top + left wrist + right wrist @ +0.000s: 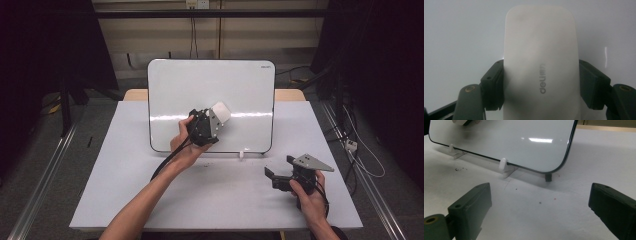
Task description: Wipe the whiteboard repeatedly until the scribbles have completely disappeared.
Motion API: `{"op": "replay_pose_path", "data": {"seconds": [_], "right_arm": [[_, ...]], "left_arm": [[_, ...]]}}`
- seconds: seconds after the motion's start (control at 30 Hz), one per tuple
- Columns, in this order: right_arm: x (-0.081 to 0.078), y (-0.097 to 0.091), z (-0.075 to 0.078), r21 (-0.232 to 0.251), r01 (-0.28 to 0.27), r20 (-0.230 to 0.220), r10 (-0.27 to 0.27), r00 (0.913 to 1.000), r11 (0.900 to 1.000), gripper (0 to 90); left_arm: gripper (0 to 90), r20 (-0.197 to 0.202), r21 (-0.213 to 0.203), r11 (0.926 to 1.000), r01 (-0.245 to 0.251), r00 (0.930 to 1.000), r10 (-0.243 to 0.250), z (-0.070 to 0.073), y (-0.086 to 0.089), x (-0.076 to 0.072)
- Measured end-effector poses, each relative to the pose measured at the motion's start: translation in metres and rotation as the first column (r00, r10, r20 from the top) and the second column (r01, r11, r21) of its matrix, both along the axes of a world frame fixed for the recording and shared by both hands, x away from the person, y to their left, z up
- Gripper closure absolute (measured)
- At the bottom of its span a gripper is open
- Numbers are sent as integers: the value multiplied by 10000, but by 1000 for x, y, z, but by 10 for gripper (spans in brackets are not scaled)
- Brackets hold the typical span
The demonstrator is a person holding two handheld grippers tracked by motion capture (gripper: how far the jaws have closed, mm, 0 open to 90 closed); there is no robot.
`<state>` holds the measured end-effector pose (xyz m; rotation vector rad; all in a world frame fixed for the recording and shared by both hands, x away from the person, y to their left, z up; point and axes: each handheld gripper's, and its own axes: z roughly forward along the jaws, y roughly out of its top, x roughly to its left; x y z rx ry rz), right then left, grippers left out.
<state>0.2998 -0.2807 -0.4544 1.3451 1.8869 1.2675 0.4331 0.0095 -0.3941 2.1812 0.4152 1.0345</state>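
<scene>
A whiteboard (200,85) stands tilted on small white feet at the middle of the table. My left gripper (214,120) is raised in front of it, shut on a white eraser (221,112) that rests against the board's face. In the left gripper view the eraser (540,62) with grey lettering sits clamped between both black jaws, the board's surface (461,37) behind it. My right gripper (280,167) is at the table's right front, open, nothing between its jaws. Ahead of the open right gripper (540,202) in its own view lies the board's lower corner (536,145).
The grey table top (125,190) spreads around the board. A white support foot (503,166) and a small black foot (547,178) hold the board's lower edge. Small dark specks (461,169) mark the table near it. Cables hang on the wall behind.
</scene>
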Motion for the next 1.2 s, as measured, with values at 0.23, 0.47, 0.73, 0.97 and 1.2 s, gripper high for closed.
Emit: {"op": "replay_pose_path", "data": {"seconds": [0.23,0.47,0.73,0.97,1.2], "right_arm": [[0,1,0,-57,19,-7,-19,10000,10000,47],[0,1,0,-33,25,5,-25,10000,10000,47],[0,-1,0,-19,-13,14,13,10000,10000,47],[-1,-1,0,-13,-19,19,19,10000,10000,46],[0,0,0,-15,28,47,-28,10000,10000,47]], "left_arm": [[311,-51,262,9996,128,9999,-127,-12,-7,-12],[310,-121,713,9960,533,9985,-526,-26,-15,-26],[312,-127,810,9951,563,9984,-554,-26,-13,-26],[312,-197,260,9995,-160,9997,165,-9,10,-10],[312,-888,-1186,9850,-1257,9893,1155,12,36,10]]}}
